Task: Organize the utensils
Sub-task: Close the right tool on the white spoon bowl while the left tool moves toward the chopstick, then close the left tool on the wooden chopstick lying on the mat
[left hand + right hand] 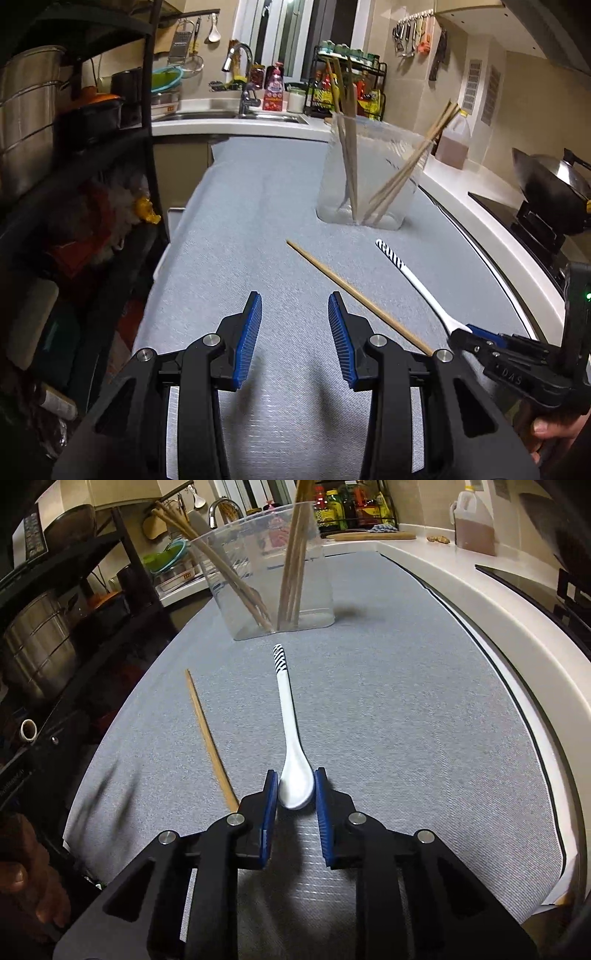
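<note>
A white spoon (286,709) with a black-striped handle end lies on the grey mat (406,701), its handle pointing toward a clear plastic container (266,572) that holds several wooden chopsticks. My right gripper (295,773) is shut on the spoon's bowl, with both blue pads pressing its sides; in the left wrist view it (476,330) grips the spoon (417,280) at lower right. One loose chopstick (354,295) lies diagonally on the mat, just right of my left gripper (294,295), which is open over bare mat with nothing between its pads. The container (369,173) stands beyond it.
A black shelf with steel pots (29,110) lines the left side. Behind the mat are a sink and faucet (242,74). A wok (550,181) on a hob and an oil jug (456,140) sit on the white counter to the right.
</note>
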